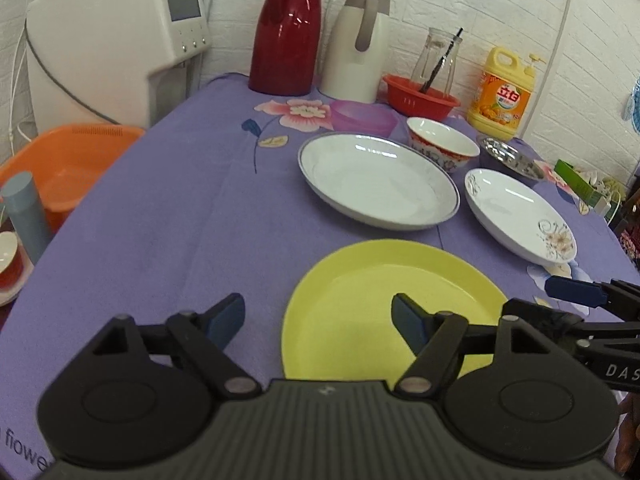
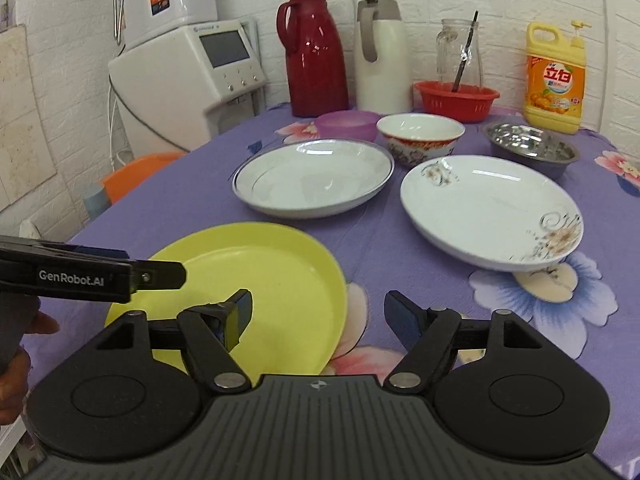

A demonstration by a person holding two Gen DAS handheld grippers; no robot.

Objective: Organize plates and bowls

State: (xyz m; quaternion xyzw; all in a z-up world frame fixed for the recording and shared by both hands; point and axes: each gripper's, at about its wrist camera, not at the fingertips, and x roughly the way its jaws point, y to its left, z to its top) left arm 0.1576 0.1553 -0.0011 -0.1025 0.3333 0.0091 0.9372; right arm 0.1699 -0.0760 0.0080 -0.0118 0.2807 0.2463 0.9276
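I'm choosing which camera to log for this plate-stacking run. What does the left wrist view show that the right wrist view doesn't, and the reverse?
Only the left wrist view shows the inside of the orange basin, the grey cylinder beside it and a green box at the far right edge.

Only the right wrist view shows the wall-mounted white unit and the whole purple bowl.

Both show the yellow plate, the silver-rimmed plate, the floral plate, the patterned bowl, the steel bowl, and the open left gripper and right gripper.
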